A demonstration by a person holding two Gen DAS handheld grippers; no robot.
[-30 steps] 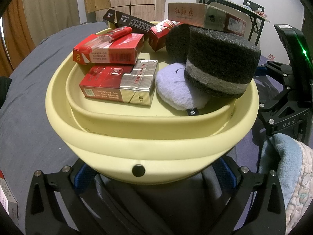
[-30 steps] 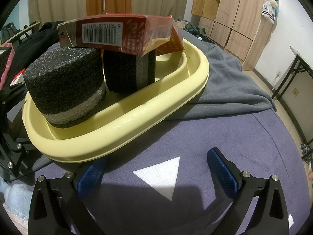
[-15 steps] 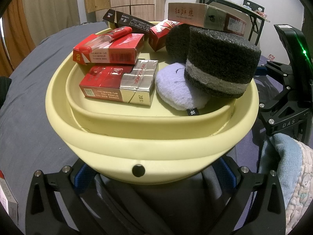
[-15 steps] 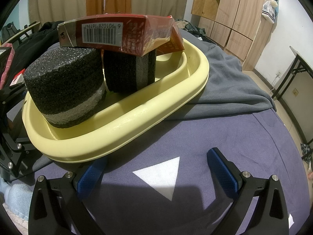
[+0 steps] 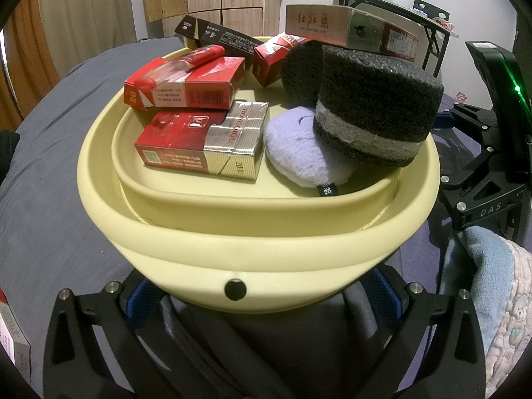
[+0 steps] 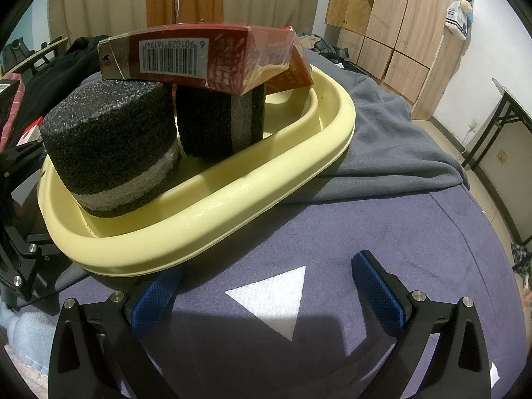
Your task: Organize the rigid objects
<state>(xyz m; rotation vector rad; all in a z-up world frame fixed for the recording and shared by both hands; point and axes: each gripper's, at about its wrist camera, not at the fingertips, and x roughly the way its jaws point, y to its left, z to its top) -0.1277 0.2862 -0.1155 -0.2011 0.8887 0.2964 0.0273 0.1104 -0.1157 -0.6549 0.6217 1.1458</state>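
A pale yellow tray fills the left wrist view, its near end right over my left gripper, which stands open with a blue pad at each side under the rim. The tray holds red cigarette packs, a lilac puff, two black foam cylinders and a long carton lying across the foam. In the right wrist view the tray lies up and to the left. My right gripper is open over purple cloth, holding nothing, its left pad close to the tray's rim.
A white triangle marks the purple cloth between the right fingers. A grey blanket lies under the tray's far end. A light blue towel is at the right, a loose pack at the left edge, and wooden wardrobes behind.
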